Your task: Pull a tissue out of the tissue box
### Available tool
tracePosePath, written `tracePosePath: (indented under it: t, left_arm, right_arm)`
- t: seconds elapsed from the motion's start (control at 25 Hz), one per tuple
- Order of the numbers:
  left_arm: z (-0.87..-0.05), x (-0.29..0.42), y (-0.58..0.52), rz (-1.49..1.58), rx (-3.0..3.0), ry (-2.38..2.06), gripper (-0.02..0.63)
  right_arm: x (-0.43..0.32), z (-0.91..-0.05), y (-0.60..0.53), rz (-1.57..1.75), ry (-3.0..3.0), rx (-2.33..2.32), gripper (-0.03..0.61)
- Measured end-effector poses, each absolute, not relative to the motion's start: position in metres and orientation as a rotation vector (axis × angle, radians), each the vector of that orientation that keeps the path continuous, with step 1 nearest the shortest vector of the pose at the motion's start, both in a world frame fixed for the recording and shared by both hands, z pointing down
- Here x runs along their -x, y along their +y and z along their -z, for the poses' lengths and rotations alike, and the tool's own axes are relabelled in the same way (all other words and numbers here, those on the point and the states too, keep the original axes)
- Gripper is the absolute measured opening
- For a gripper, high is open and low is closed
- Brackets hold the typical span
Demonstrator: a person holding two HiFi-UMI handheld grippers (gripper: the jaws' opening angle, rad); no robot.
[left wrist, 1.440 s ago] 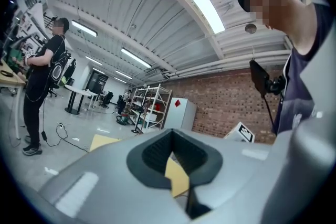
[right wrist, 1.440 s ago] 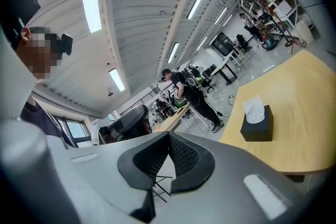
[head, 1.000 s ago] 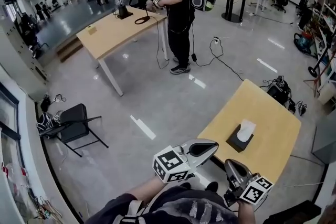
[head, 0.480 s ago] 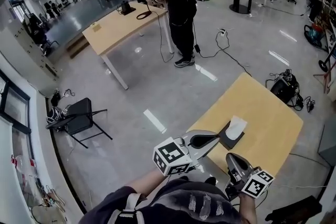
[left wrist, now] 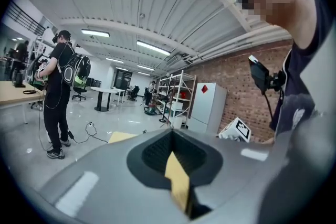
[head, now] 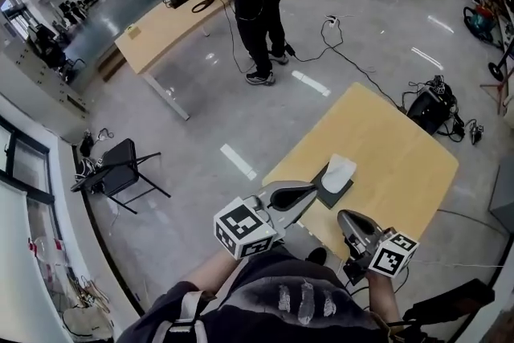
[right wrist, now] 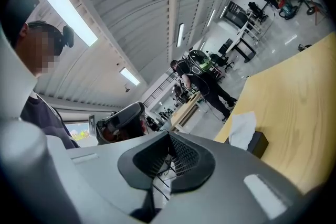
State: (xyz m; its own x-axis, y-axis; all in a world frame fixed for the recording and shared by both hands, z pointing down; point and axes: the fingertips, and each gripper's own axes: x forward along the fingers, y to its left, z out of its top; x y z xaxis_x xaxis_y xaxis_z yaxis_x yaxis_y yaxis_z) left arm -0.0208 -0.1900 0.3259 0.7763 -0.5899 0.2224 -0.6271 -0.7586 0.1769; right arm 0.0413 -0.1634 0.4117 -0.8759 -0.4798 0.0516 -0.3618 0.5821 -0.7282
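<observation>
desk (head: 393,144) and tissue box (head: 331,195) nearer than before; left claw (head: 309,190), right claw (head: 347,218) both closed, empty; no pull yet.

The left gripper (head: 299,193) and the right gripper (head: 350,221) are side by side just ahead of the person's torso (head: 299,308), both pointing forward, jaws closed together with nothing between them.
</observation>
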Motion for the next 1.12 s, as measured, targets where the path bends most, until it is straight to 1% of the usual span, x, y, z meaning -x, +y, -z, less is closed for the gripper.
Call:
tracePosePath:
  t: [0.36, 0.72, 1.12]
  left_arm:
    - [-0.335, 0.031, -0.219, -0.224, -2.740, -0.894, 0.002]
    - [-0.373, 0.010, -0.267, -0.247, -2.790, -0.682, 0.002]
    - [-0.443, 0.026, -0.334, -0.411, -2.728, -0.520, 0.006]
  right_arm:
    - [-0.038, -0.431, -0.183, 1.205, 2.626, 0.822, -0.009]
    - [-0.050, -0.464, -0.199, 1.278, 2.578, 1.104, -0.009]
    - [-0.010, -0.506, -0.212, 1.451, 2.612, 1.307, -0.009]
